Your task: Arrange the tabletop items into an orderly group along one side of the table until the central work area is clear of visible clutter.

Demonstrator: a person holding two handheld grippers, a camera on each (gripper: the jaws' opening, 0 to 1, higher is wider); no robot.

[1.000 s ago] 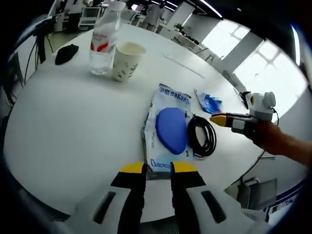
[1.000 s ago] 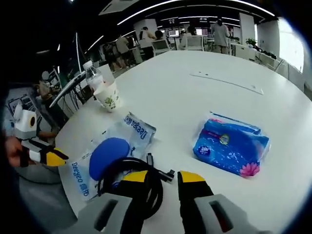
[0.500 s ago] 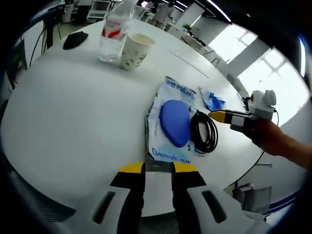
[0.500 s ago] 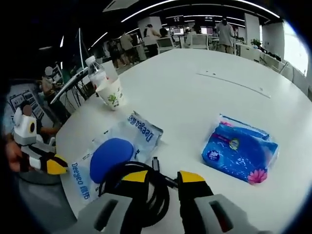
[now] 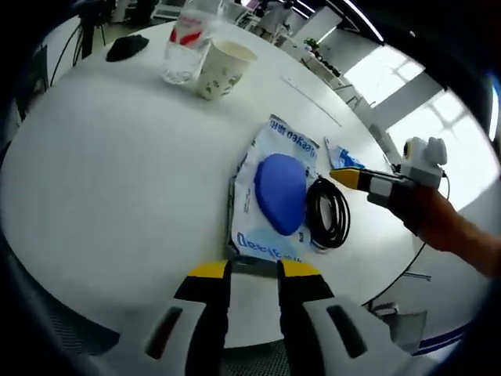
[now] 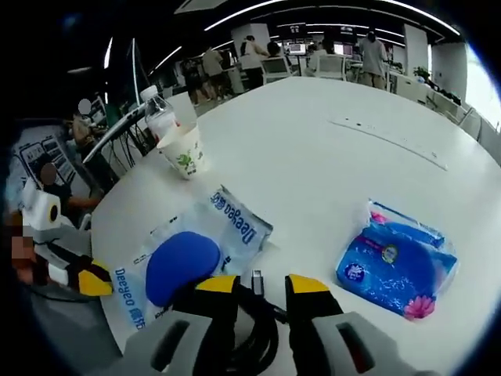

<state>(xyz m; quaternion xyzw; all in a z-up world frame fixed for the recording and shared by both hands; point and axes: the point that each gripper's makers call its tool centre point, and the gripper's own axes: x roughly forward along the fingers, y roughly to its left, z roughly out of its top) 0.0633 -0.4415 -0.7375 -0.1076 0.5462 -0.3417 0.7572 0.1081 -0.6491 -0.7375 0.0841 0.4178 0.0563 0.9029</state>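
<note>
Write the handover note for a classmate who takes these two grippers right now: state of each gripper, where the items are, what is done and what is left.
Left gripper: open, empty, at the near end of the plastic bag holding the blue mouse.
Right gripper: open, empty, jaws on either side of the coiled black cable beside the bag; nothing gripped yet.
Tissue pack: lies alone, off to the right gripper's right.
Water bottle and paper cup: standing together near the far edge, a black item beyond them.
Done: nothing visibly grouped.
Left: probably gather cable, bag and tissues beside the cup and bottle.
</note>
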